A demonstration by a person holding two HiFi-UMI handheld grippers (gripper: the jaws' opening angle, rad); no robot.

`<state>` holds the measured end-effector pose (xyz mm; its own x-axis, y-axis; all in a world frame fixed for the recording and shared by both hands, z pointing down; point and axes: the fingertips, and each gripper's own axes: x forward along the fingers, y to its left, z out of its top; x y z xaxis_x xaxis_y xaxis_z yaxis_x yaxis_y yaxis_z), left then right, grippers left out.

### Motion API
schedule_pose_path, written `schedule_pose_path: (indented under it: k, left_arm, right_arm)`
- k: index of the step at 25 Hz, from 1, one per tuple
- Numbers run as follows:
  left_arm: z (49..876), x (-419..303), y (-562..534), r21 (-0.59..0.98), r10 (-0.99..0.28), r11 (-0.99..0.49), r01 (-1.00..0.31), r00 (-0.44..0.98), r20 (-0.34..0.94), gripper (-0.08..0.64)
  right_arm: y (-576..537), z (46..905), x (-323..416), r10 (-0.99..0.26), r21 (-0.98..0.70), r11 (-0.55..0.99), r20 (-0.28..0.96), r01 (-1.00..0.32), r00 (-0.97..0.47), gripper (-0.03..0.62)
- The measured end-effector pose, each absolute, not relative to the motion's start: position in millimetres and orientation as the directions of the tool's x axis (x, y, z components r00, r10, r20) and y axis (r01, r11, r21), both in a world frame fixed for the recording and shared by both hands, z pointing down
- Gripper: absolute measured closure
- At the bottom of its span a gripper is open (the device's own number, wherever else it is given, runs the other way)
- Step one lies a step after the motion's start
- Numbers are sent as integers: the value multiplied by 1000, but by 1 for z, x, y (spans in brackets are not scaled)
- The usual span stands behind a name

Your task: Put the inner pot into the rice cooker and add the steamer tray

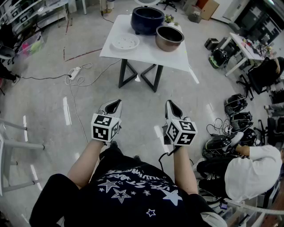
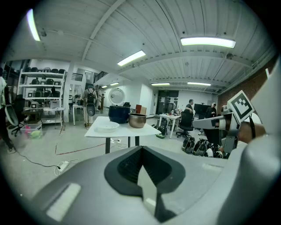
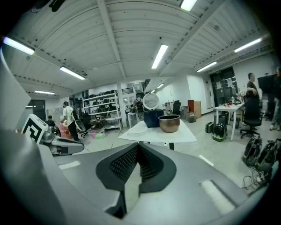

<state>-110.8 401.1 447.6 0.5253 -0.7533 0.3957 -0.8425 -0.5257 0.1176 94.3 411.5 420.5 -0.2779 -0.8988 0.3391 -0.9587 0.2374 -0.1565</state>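
On a white table [image 1: 177,60] far ahead stand a dark blue rice cooker [image 1: 147,20] with its top open, a copper inner pot [image 1: 169,37] to its right, and a white perforated steamer tray [image 1: 125,42] to its left. My left gripper [image 1: 114,104] and right gripper [image 1: 171,105] are held side by side over the floor, well short of the table, both shut and empty. The left gripper view has its shut jaws [image 2: 141,147] below the cooker [image 2: 119,114], pot [image 2: 137,120] and tray [image 2: 106,126]. In the right gripper view the pot [image 3: 169,123], cooker [image 3: 153,118] and tray [image 3: 139,129] are above its shut jaws [image 3: 138,143].
A power strip [image 1: 73,72] with cables lies on the floor left of the table's black legs [image 1: 137,75]. Helmets and bags [image 1: 235,106] are piled at the right, beside a seated person in white [image 1: 250,170]. A desk [image 1: 246,46] stands at the far right, with shelves [image 1: 26,13] far left.
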Motion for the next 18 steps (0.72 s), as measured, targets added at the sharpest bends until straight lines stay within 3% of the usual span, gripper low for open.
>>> schedule_pose_path:
  k: [18]
  left_arm:
    - [449, -104, 444, 128, -785, -459, -879, 469, 405, 560]
  right_arm:
    - [440, 420, 97, -875, -164, 308, 337, -937, -347, 568]
